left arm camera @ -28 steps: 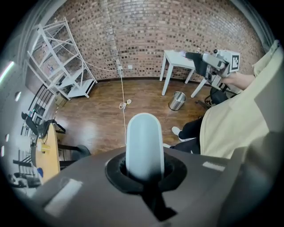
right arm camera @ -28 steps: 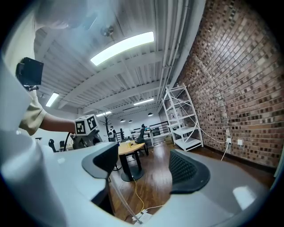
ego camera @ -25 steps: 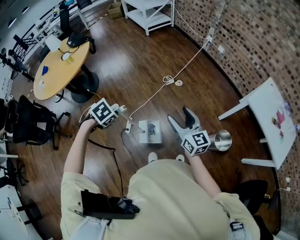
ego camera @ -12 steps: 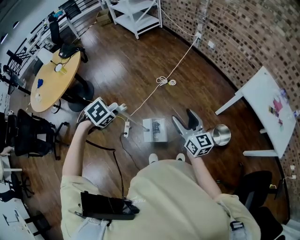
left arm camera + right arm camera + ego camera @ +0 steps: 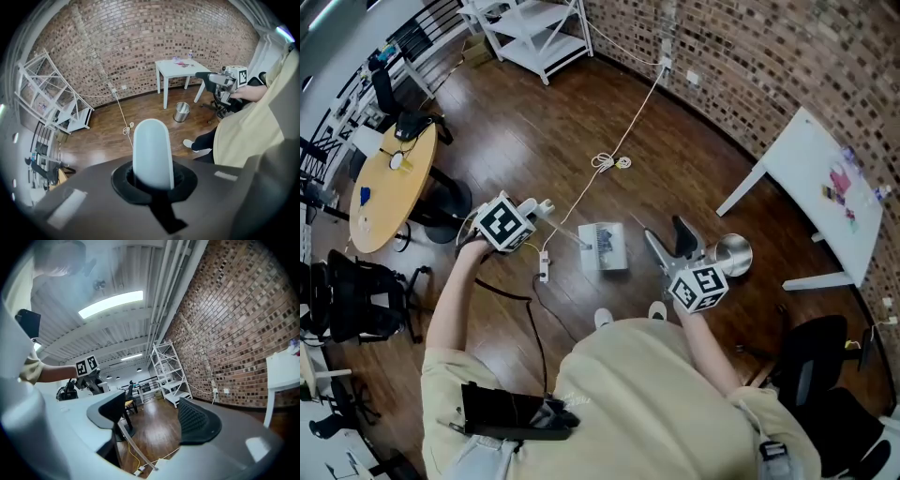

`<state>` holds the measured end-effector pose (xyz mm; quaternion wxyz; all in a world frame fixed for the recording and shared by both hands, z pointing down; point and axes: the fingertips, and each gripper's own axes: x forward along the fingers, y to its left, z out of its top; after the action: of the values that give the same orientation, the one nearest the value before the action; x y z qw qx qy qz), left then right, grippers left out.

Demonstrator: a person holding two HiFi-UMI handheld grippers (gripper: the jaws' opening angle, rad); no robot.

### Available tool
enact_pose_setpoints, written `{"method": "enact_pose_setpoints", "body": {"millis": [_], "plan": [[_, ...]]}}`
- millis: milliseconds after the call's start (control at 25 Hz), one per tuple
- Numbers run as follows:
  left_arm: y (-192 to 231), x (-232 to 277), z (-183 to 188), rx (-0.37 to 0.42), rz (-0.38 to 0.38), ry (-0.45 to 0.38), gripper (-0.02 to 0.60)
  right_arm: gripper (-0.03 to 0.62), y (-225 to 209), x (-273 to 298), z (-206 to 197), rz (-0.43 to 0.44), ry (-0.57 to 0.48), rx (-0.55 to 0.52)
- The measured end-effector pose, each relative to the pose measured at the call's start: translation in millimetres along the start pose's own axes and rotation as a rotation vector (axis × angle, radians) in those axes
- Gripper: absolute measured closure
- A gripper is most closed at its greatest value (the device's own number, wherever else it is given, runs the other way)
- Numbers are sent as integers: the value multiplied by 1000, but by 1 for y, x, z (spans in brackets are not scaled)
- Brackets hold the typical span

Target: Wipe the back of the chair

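Observation:
A black office chair (image 5: 811,367) stands at the lower right of the head view, close behind my right arm. A second black chair (image 5: 358,298) stands far left. My left gripper (image 5: 544,208) hangs over the wooden floor, pointing steeply down, shut with nothing in it; in its own view only one pale finger (image 5: 152,154) shows. My right gripper (image 5: 668,238) points level over the floor near a metal bin (image 5: 733,253). Its black pads (image 5: 199,423) stand apart, so it is open with nothing between them. No cloth is in sight.
A white box (image 5: 605,247), a power strip (image 5: 543,268) and a long white cable (image 5: 609,161) lie on the floor ahead of my feet. A white table (image 5: 823,183) stands by the brick wall, a round wooden table (image 5: 386,192) far left, white shelving (image 5: 525,26) at the top.
The view has swung: the floor things and the round table slid left and up, and the black chair at lower right shows more. Both grippers moved along with me.

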<state>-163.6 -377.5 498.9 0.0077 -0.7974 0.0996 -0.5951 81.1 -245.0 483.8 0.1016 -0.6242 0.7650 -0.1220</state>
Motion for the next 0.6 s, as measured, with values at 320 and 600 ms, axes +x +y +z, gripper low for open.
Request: {"method": "enact_pose_setpoints", "body": {"millis": [320,600], "plan": [[4,14,49,170,41,23,580,252,-28,-29,14,-88,-41,0],[9,31,91,285,95,31,580,252,-56,-60,18,-176,-73,12]]}}
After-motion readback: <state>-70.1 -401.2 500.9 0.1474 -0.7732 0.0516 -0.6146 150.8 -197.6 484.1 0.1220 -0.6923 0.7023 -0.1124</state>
